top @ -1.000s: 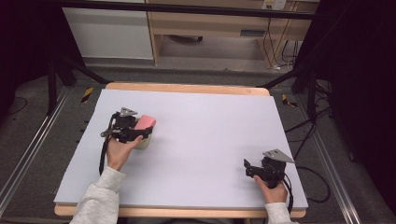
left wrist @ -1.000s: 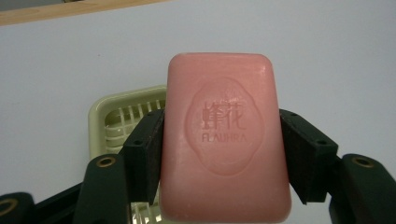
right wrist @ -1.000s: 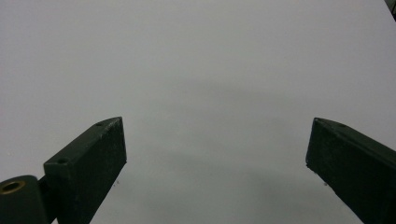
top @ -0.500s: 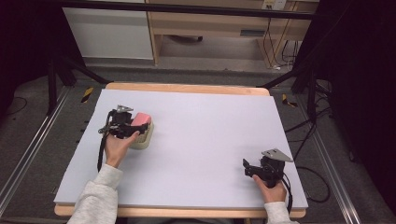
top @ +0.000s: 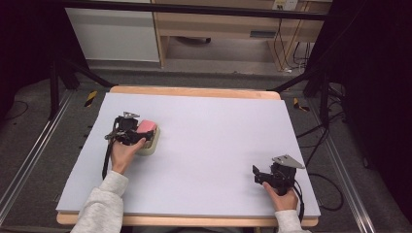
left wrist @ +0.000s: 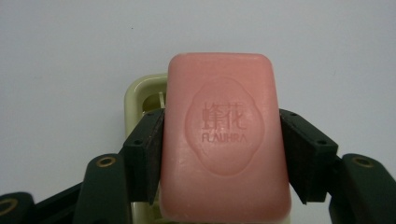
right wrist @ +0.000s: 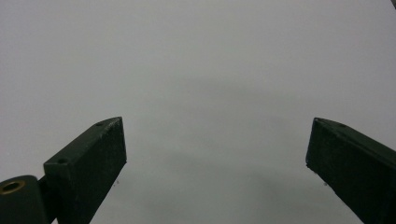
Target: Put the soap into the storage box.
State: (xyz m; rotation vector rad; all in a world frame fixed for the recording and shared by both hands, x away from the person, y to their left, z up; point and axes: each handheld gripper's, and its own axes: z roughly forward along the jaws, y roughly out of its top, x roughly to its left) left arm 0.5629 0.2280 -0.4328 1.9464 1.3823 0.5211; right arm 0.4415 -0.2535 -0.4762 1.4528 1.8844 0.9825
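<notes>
Matte pale-lavender sheeting covers the rectangular surface [top: 209, 141], edged in light wood. Toward its left side sits a cream plastic soap dish [left wrist: 140, 95] with rounded corners and a slotted floor. Just above it, the left hand-held gripper [left wrist: 224, 154] is clamped on a smooth, waxy pink soap bar [left wrist: 226, 135], a rounded rectangle embossed with an oval crest. Near the front right, the right hand-held gripper [right wrist: 215, 158] rests with its blocky black jaws wide apart.

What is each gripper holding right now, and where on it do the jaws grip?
The left gripper holds the pink soap bar, jaws clamped on its two long sides, above the cream soap dish. The right gripper holds nothing; its jaws stand open.
</notes>
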